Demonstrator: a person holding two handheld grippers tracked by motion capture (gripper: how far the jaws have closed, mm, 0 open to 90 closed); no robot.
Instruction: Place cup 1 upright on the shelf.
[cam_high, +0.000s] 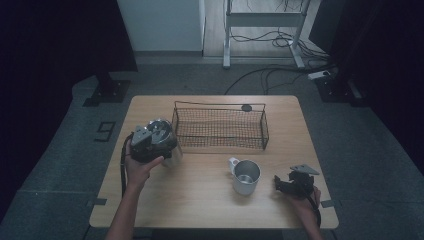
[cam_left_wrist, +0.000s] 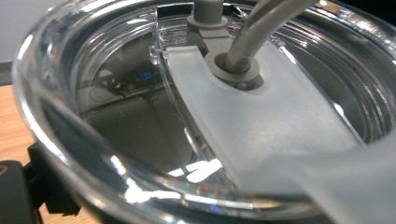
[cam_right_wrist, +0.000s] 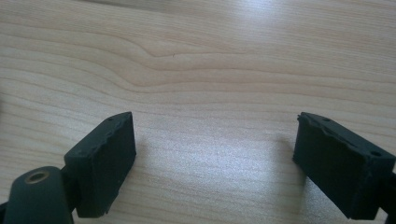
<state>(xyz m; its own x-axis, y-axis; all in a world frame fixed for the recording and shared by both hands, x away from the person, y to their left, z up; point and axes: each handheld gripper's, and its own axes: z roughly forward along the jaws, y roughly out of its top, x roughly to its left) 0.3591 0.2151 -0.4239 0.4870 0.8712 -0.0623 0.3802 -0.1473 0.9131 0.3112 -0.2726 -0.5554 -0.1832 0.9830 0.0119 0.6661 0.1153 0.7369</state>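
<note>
On the left side of the wooden table (cam_high: 200, 195) the person's left hand (cam_high: 140, 167) holds the left gripper (cam_high: 150, 142) against a steel tumbler (cam_high: 167, 142), which stands just beside the left end of the wire basket (cam_high: 220, 127). In the left gripper view the tumbler's clear plastic lid (cam_left_wrist: 116, 116) is very close to the camera, with a frosted sliding tab (cam_left_wrist: 243, 126) across it and a straw (cam_left_wrist: 261, 32) that goes through a grey grommet (cam_left_wrist: 232, 67). The jaws themselves are hidden behind the lid rim, but they stand wide apart and the gripper sits right at the tumbler, so it seems to me that it grasps the tumbler (I cannot see the pads touching). The right gripper (cam_high: 292, 182) lies low over the table near the right front corner, held by the right hand (cam_high: 305, 200). In the right gripper view its two black jaws are apart with only bare wood grain between them, so this gripper is released and holds nothing. A metal mug (cam_high: 245, 176) with a white handle stands between the two hands, near the right gripper but not touching it, and in front of the basket. A small dark round thing (cam_high: 246, 107) lies on the table behind the basket; what it is I cannot tell.
</note>
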